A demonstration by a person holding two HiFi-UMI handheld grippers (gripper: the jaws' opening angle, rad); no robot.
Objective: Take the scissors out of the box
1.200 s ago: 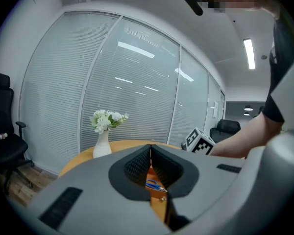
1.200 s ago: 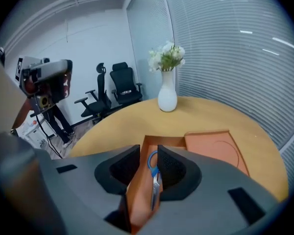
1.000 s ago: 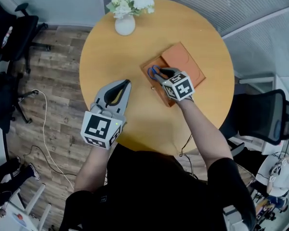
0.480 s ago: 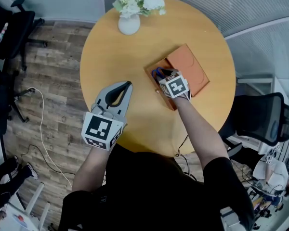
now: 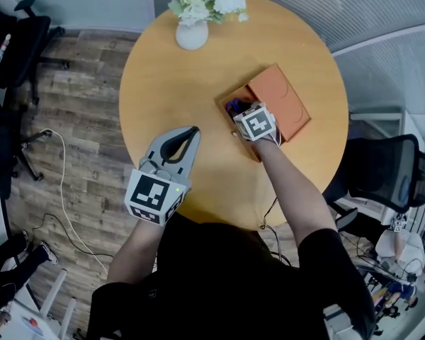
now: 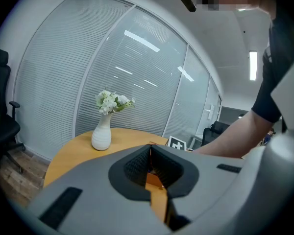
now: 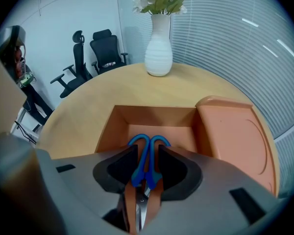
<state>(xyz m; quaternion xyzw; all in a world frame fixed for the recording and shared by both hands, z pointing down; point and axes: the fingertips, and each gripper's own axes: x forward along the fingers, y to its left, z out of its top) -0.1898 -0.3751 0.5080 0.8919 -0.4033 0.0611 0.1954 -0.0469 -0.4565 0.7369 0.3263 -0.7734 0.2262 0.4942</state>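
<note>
Blue-handled scissors (image 7: pixel 147 155) lie in the open orange box (image 7: pixel 152 116) on the round wooden table (image 5: pixel 170 83). My right gripper (image 7: pixel 148 148) reaches down into the box, its jaws closed against both sides of the blue handles, with the blades showing between them. In the head view only a bit of the blue scissors (image 5: pixel 231 107) shows beyond my right gripper (image 5: pixel 239 110) inside the box (image 5: pixel 225 96). My left gripper (image 5: pixel 193 130) hovers over the table's near left part, shut and holding nothing; in its own view the left gripper (image 6: pixel 150 148) shows its tips together.
The box's orange lid (image 5: pixel 280 105) lies flat to the right of the box. A white vase of flowers (image 5: pixel 192 34) stands at the table's far edge. Office chairs (image 5: pixel 382 176) stand round the table, and a cable (image 5: pixel 60 190) runs over the wooden floor.
My right gripper has sunk lower into the box, around the scissors' handles. My left gripper has drifted slightly to the right and stays shut.
</note>
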